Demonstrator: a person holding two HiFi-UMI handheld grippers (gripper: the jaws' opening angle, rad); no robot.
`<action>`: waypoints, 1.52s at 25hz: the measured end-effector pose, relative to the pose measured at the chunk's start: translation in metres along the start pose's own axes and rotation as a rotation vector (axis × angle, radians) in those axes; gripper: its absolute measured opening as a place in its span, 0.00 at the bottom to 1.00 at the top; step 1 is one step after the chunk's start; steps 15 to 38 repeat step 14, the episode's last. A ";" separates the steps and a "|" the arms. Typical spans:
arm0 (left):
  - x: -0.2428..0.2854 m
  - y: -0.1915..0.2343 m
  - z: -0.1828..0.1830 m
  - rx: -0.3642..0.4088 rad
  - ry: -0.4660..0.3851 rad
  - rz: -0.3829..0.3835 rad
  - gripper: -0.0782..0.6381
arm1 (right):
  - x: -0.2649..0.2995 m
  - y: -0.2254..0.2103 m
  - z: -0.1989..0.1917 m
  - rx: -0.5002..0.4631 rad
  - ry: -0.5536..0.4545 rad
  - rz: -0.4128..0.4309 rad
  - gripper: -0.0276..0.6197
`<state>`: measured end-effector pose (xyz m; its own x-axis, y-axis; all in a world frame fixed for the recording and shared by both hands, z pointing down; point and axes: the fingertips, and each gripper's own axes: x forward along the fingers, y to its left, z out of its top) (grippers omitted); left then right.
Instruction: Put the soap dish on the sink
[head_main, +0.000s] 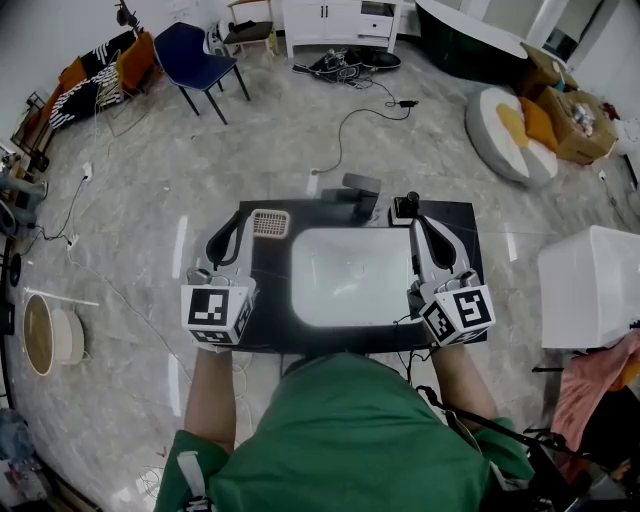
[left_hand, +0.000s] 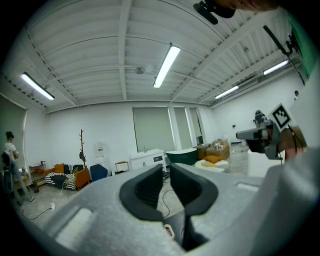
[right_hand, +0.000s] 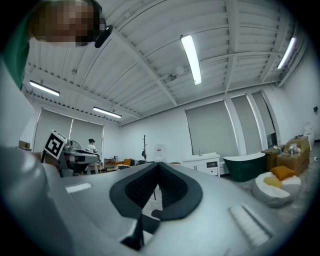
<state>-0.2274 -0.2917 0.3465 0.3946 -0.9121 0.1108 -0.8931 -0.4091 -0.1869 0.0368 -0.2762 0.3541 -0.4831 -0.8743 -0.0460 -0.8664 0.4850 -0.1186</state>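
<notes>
The soap dish (head_main: 270, 222), a beige slatted tray, lies on the black counter (head_main: 262, 300) at the back left corner of the white sink basin (head_main: 350, 275). My left gripper (head_main: 238, 218) is held over the counter's left side, its tips just left of the dish and not touching it. In the left gripper view the left gripper (left_hand: 166, 172) is shut to a thin slit with nothing in it. My right gripper (head_main: 420, 222) hovers over the counter's right side. The right gripper (right_hand: 159, 167) is shut and empty, pads meeting at the tips. Both gripper views point up into the room.
A grey faucet (head_main: 360, 190) and a small black fitting (head_main: 406, 206) stand at the basin's back edge. A white box (head_main: 592, 285) stands to the right, a round wooden stool (head_main: 45, 335) to the left. Cables (head_main: 350, 115) run across the floor behind.
</notes>
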 end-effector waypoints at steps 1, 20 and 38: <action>0.000 0.001 -0.002 -0.001 0.001 0.000 0.17 | 0.001 0.000 -0.001 0.000 0.001 -0.001 0.04; 0.007 0.016 -0.006 -0.001 0.003 -0.007 0.17 | 0.015 0.005 -0.003 -0.003 0.008 -0.012 0.04; 0.007 0.016 -0.006 -0.001 0.003 -0.007 0.17 | 0.015 0.005 -0.003 -0.003 0.008 -0.012 0.04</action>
